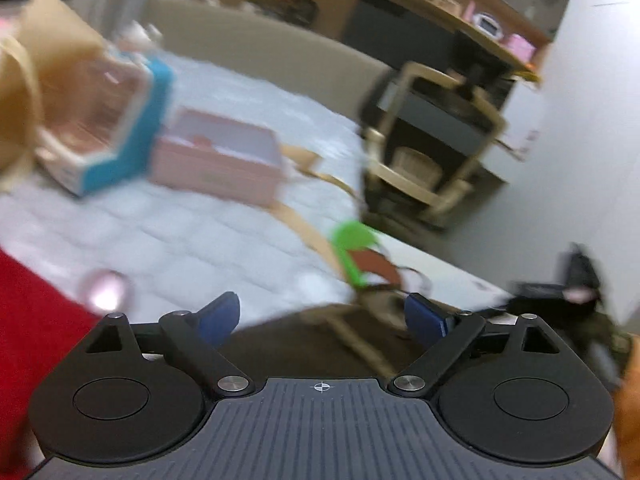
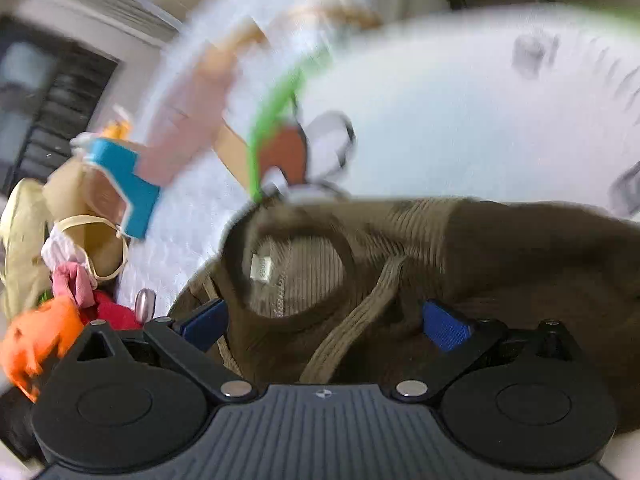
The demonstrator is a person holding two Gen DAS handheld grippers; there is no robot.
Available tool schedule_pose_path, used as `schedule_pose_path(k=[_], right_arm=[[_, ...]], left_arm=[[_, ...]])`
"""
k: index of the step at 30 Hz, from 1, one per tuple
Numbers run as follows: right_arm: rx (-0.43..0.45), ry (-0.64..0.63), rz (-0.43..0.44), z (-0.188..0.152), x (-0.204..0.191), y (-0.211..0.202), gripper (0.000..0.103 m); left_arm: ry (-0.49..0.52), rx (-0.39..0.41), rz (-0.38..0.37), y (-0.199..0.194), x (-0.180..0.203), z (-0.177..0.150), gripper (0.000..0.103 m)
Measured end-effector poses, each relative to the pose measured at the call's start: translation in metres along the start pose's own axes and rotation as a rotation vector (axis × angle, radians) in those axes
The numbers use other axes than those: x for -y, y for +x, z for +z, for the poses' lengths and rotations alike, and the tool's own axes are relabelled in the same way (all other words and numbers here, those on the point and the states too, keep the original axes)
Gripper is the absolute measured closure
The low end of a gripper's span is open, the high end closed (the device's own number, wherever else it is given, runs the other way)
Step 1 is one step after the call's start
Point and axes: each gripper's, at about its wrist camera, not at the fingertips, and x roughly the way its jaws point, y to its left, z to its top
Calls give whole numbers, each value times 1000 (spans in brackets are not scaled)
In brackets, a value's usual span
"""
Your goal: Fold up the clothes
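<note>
A brown ribbed garment [image 2: 500, 264] lies on the white quilted bed, its round neckline and size label [image 2: 260, 269] facing up. My right gripper [image 2: 326, 322] hovers just above its collar area, open, with nothing between the blue fingertips [image 2: 446, 326]. In the left wrist view my left gripper [image 1: 322, 318] is open too, over the edge of the same brown garment [image 1: 292, 336], holding nothing. A red cloth [image 1: 32, 340] lies at the left. Both views are blurred by motion.
On the bed [image 1: 208, 240] stand a pink box [image 1: 218, 156] and a blue-edged box [image 1: 120, 120]. A green hanger [image 1: 352, 248] and a wooden hanger [image 1: 360, 340] lie nearby. A wooden chair [image 1: 432, 136] stands beyond the bed. Orange and pink clothes [image 2: 44, 328] are piled at left.
</note>
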Motion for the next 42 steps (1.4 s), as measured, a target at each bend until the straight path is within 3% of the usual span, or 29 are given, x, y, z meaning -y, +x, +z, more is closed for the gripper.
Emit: schedule_pose_path(k=[2,3,5,6,10,15,17,19,22,24,27,33,39,42], right_arm=[[105,-65,148,17,-19,-10,0],[222,-108,174,23,-29,-22,0],[457,-206,132,30,-47,-44,0],[499,-243,83,32,-53,-49,0],[240,-230,49,23,-38,-38,0],[-1,-109,20,-12,10,-22,0],[-64,-86,87,-15,14,-10,0],[-21,-75,184,-11,8,-3,0],[224,-96,212,13,-7,-11,0],[317,-62,217,25,-5,-18,0],[308,-66,215,22,-1,-17,0],[283,-80,191,12,10,-21,0],[240,-110,205,35,1,-1,0],[391,-217,143,38,-17,-6,0]], left_arm=[[-58,-42,-57,23,-4,3,9],[-91,-60,-82,33,-7,4,9],[-142,-84,-111,54,-13,6,8],[-166,-100,-125,66,-16,7,8],[-238,-200,-174,100,-16,-3,8],[-154,-208,-141,104,-7,-12,7],[-144,-207,-141,103,-7,-13,6],[-174,-192,-150,103,-10,-9,6],[-207,-169,-144,104,-12,-3,6],[-209,-160,-137,102,-12,1,6],[-234,-166,-179,106,-13,4,5],[-381,-279,-235,157,-20,-4,4],[-431,-120,-168,175,-25,37,4],[-360,-30,-110,172,-19,69,4]])
